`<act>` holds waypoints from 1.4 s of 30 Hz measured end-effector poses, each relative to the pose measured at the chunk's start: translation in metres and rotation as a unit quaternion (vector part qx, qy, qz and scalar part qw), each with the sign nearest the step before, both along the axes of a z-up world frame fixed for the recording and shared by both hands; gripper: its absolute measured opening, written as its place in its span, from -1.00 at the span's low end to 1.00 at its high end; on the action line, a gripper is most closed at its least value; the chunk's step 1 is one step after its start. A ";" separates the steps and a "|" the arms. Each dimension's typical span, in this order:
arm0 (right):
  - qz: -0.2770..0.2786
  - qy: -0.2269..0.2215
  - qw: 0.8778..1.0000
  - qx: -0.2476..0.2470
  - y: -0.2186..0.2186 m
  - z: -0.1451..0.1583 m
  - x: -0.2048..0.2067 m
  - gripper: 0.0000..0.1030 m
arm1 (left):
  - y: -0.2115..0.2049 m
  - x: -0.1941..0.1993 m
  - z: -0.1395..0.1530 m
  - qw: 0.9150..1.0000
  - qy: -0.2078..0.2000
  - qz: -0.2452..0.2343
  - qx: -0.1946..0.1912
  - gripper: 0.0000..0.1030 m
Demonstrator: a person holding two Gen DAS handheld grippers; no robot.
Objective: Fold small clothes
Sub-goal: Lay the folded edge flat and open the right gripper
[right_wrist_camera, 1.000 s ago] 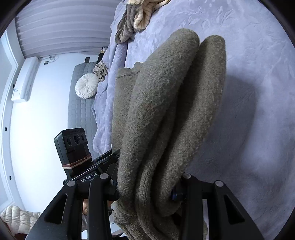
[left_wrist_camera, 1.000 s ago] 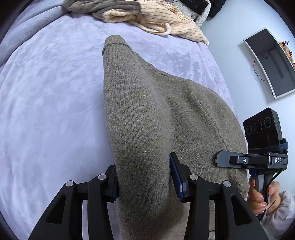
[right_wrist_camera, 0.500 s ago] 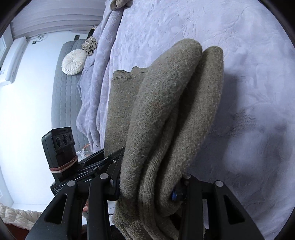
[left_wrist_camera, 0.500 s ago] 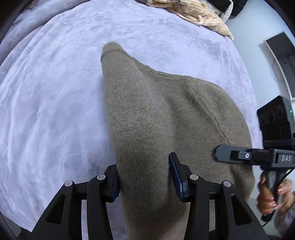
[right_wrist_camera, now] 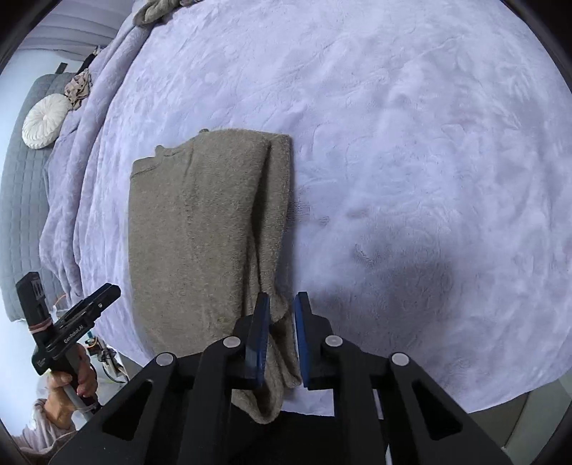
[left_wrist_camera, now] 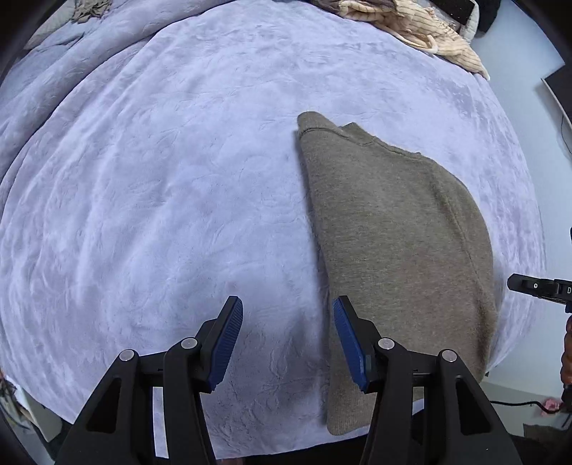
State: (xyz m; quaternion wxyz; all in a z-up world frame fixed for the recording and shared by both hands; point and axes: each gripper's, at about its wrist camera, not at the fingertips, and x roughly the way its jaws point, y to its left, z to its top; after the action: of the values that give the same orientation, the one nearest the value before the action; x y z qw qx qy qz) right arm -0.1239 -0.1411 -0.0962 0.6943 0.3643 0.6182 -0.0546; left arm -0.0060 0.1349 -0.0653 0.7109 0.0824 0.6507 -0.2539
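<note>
An olive-brown knit sweater [left_wrist_camera: 393,232] lies folded lengthwise on the lilac bedspread [left_wrist_camera: 161,196]; it also shows in the right wrist view [right_wrist_camera: 200,229]. My left gripper [left_wrist_camera: 286,322] is open and empty, just left of the sweater's near edge, its right finger next to the fabric. My right gripper [right_wrist_camera: 280,322] is narrowly closed around the sweater's near right corner, where a fold of knit [right_wrist_camera: 275,357] hangs between the jaws over the bed edge.
A pile of cream and brown clothes [left_wrist_camera: 411,21] lies at the bed's far edge. A round white cushion [right_wrist_camera: 44,121] sits on a grey couch at the left. A dark monitor [left_wrist_camera: 561,93] is on the right wall. The bed edge runs just below both grippers.
The sweater was held up by both grippers; now it lies flat on the bed. My left gripper has let go, opened and moved left of it. My right gripper still pinches the corner.
</note>
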 end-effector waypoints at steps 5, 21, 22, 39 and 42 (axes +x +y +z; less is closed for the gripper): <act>0.064 -0.034 0.997 0.007 0.040 0.019 0.011 -0.70 | -0.023 -0.016 0.019 0.997 0.008 -0.062 -0.041 0.06; 0.122 0.074 0.989 -0.047 0.056 -0.083 0.013 -0.63 | -0.090 -0.046 -0.029 0.992 0.009 -0.122 0.000 0.06; 0.134 0.072 0.987 -0.058 0.058 -0.079 0.012 -0.59 | -0.090 -0.046 -0.029 0.993 0.012 -0.118 -0.003 0.06; 0.036 0.000 0.998 -0.057 0.027 -0.003 -0.006 -0.28 | -0.072 -0.030 -0.023 0.995 0.026 -0.091 0.005 0.06; 0.056 -0.011 0.998 -0.028 0.035 0.001 -0.001 -0.28 | -0.065 -0.021 -0.015 0.997 0.020 -0.075 0.013 0.06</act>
State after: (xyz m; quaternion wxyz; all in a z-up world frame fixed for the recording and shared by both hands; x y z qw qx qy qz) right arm -0.1251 -0.1065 -0.0948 0.7132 0.3101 0.6280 -0.0293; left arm -0.0272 0.0703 -0.0806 0.6757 0.1352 0.6599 -0.2994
